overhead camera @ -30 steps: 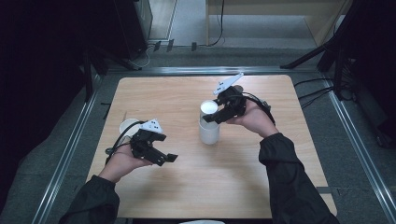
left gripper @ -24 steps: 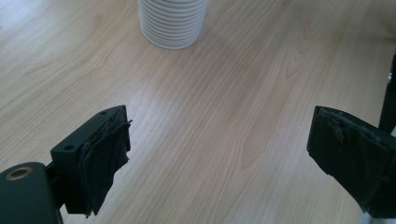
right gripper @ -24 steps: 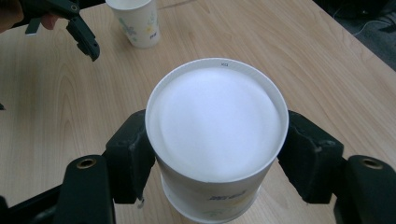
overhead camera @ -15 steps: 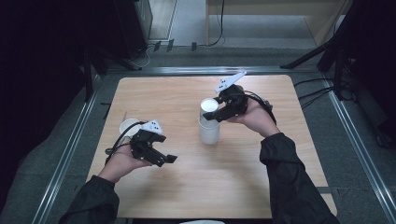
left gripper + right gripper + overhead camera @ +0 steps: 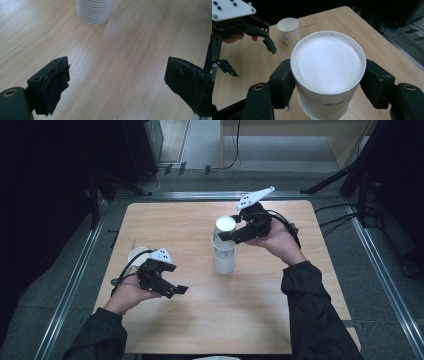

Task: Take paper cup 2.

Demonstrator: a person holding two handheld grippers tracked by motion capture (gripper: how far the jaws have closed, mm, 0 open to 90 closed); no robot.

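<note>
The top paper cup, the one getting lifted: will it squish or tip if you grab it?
The top paper cup is thin-walled and upside down, so it probably dents if the right gripper squeezes hard. It looks empty, so likely very light. The stack of cups under it stands tall and narrow, so a sideways nudge could tip it over.

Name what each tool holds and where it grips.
Right tool clamps the top paper cup by its sides, below the upturned base. Left tool holds nothing.

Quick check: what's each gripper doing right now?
Left gripper: open, holding nothing.
Right gripper: closed on the top cup of the stack.
</note>
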